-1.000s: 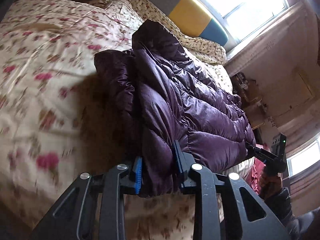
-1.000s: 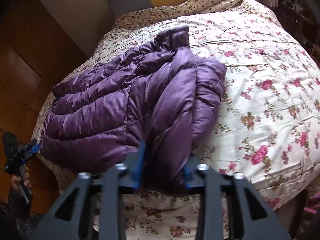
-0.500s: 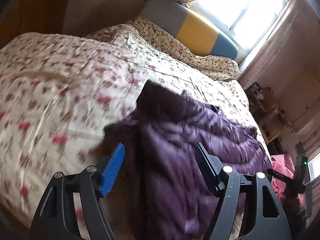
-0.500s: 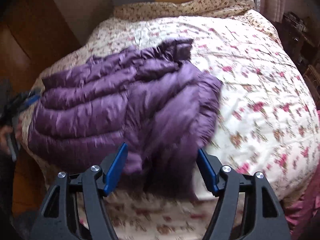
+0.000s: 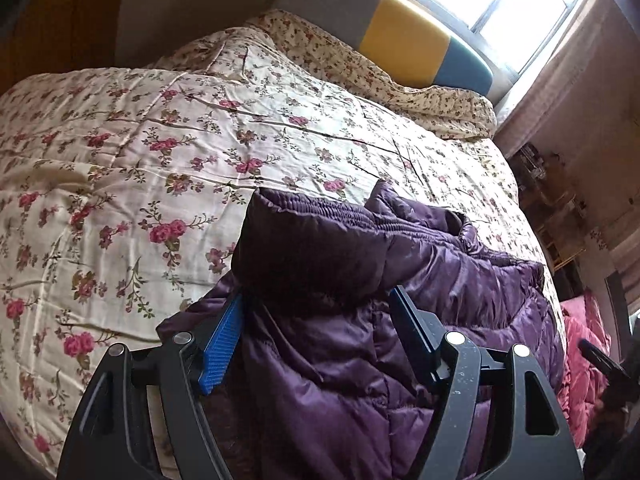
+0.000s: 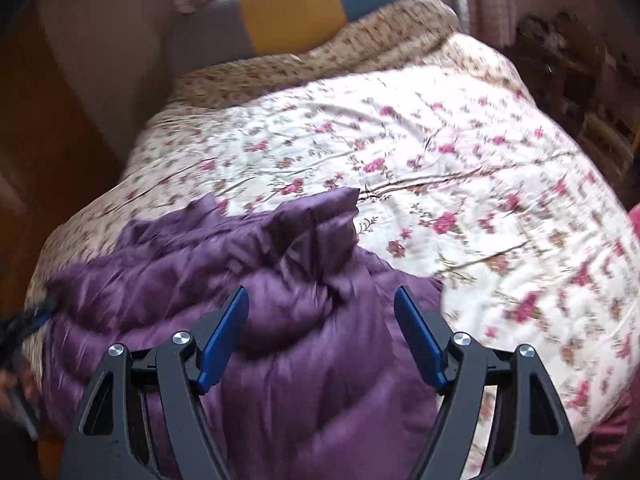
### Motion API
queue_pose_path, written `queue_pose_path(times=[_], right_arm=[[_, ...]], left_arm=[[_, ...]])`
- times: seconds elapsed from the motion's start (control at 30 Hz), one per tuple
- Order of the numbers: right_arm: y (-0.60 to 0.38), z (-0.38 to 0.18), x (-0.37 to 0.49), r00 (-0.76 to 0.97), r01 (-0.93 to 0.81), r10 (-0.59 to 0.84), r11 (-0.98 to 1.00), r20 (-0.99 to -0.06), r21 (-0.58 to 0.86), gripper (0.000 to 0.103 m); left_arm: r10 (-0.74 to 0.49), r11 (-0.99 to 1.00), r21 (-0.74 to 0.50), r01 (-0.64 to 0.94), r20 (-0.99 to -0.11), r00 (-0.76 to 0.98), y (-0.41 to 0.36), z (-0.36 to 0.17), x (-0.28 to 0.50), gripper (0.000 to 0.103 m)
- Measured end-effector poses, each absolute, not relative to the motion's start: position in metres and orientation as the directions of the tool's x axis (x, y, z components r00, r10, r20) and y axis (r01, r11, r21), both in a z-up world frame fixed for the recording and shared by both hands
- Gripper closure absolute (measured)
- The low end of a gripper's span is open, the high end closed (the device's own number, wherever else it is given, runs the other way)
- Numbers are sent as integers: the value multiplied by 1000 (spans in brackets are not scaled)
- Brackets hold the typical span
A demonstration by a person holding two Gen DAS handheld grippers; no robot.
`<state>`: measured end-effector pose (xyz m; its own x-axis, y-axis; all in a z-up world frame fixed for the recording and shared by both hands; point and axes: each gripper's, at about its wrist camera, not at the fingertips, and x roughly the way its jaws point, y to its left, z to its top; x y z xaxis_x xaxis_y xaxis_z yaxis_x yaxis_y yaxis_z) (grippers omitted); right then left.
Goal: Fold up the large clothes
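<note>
left wrist: the left gripper [image 5: 316, 316], clamped on the purple jacket [image 5: 400, 320] a second ago, now gapes, padding bulging between its jaws. right wrist: the right gripper [image 6: 320, 320] has let go too; the folded jacket lies released on the floral quilt [image 6: 440, 140].

Daylight floods in from the window [image 5: 508, 8] behind the headboard [image 5: 404, 44], blown out to pure white on my left wrist view. That view is sharp; the floral bedspread [image 5: 160, 152] reads clearly, while the purple jacket [image 5: 360, 320] falls into deep shadow under its folded edge. My right wrist view is smeared with motion blur throughout. Both views bend strongly and darken at the corners.
</note>
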<state>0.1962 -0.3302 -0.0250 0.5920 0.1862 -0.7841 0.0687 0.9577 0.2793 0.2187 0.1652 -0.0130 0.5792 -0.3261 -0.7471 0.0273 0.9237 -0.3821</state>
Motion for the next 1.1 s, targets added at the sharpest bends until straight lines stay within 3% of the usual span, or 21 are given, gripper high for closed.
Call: queue_pose_path(times=[0.17,0.3,0.43,0.5,0.7,1.1], right_arm=[[-324,-42,217,561,83,189,956,-806,281,51],[-322,-41,215,570,52,190,963,-800,266,80],[-319,-34,210,591,37,183,967,-786,253,90],[-319,-27,208,611,35,173,969,-772,245,93],[-314,-13,209,669,48,99,983,-737,175,95],[-309,-82,240,572,115,-29,992,-820,46,95]], left_arm=[[-304,931,-365,8,-764,569,161,-14,225,34],[-282,941,-337,10,-772,570,155,-14,227,43],[-249,955,-295,13,-780,574,151,-17,228,54],[-229,963,-271,14,-784,576,148,-19,227,66],[-186,975,-220,16,-781,596,142,-17,227,84],[-114,987,-160,-27,-802,586,133,-31,252,88]])
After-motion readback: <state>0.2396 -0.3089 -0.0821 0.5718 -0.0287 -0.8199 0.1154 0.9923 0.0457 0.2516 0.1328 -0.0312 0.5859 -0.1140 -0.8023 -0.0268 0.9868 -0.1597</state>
